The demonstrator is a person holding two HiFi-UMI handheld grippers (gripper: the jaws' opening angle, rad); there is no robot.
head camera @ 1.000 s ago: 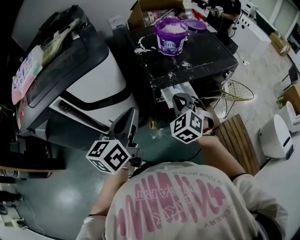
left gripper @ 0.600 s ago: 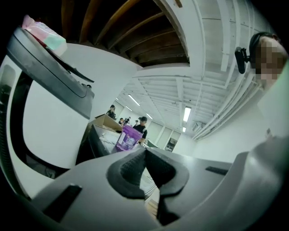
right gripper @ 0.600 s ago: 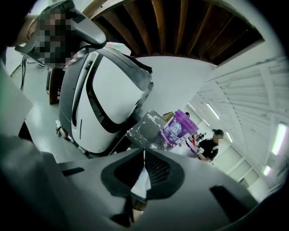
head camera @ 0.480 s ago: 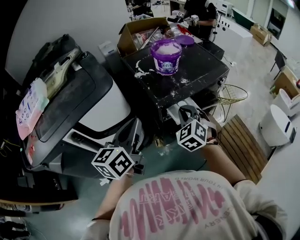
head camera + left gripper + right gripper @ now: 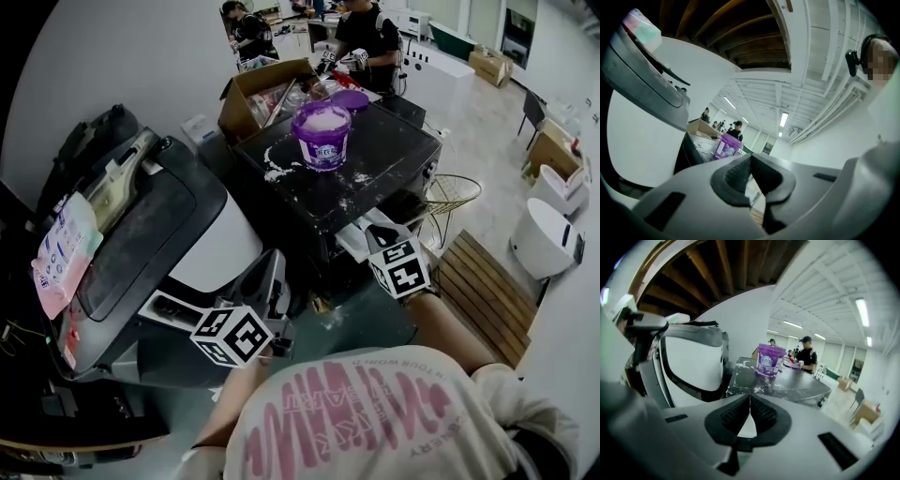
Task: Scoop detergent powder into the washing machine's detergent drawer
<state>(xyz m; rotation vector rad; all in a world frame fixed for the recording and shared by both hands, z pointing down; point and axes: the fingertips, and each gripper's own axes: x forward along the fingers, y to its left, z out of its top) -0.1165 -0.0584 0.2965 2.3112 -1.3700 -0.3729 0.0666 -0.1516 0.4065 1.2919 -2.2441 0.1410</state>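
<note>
A purple tub of white detergent powder [image 5: 321, 134] stands open on the washing machine's black top [image 5: 375, 159], with spilled powder round it. Below the top's front edge a white drawer [image 5: 352, 241] sticks out. My right gripper [image 5: 375, 230] hangs just in front of that drawer, shut and empty. Lower and to the left, my left gripper [image 5: 271, 262] is also shut with nothing in it. The tub [image 5: 725, 146] shows beyond the closed left gripper [image 5: 751, 159] in the left gripper view. In the right gripper view the tub [image 5: 770, 360] stands past the closed right gripper [image 5: 750, 401].
A large black-and-white machine [image 5: 178, 225] fills the left. A cardboard box [image 5: 255, 86] sits behind the tub, with people working beyond it. On the floor to the right are a wire basket [image 5: 452, 195], a wooden slatted board [image 5: 480, 281] and a white round appliance [image 5: 542, 239].
The head view has tilted up, so the tub sits farther off and more of the room shows. Both grippers stay shut; the right one has drifted slightly right and down.
</note>
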